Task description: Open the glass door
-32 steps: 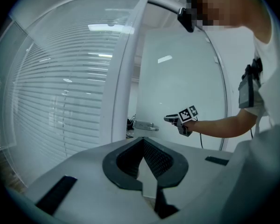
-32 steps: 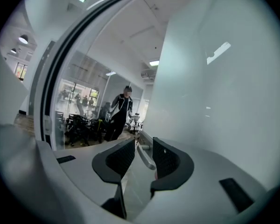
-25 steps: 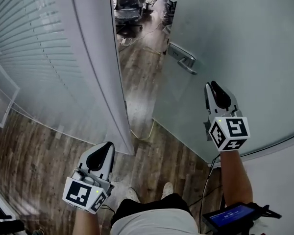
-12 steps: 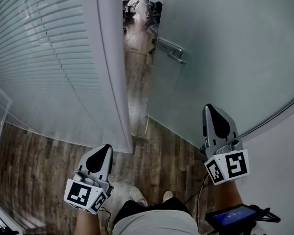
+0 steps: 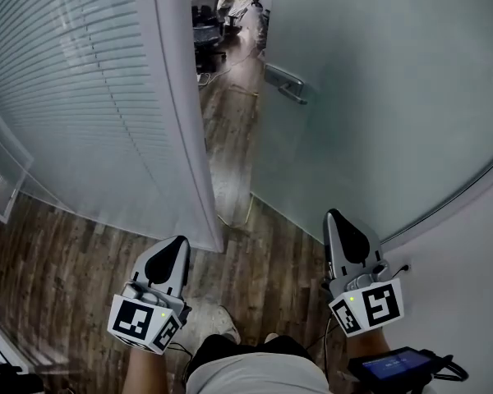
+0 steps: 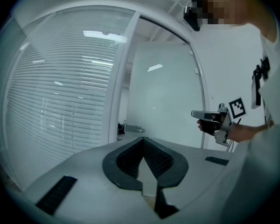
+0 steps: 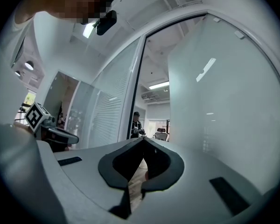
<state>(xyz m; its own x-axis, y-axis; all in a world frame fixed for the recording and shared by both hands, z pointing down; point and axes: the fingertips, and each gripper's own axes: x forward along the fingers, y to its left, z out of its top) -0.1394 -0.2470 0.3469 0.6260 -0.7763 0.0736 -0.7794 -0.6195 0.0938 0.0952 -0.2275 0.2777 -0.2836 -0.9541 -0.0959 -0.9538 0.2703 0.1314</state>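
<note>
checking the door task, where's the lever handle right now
In the head view the lever handle sits upper centre, on the left edge of the frosted glass door, beside the doorway gap, well ahead of the right tongs.

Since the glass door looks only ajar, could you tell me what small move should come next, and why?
Probably reach the right tongs forward to the lever handle: the glass door stands only ajar, and those tongs hang shut, empty, short of it.
</note>
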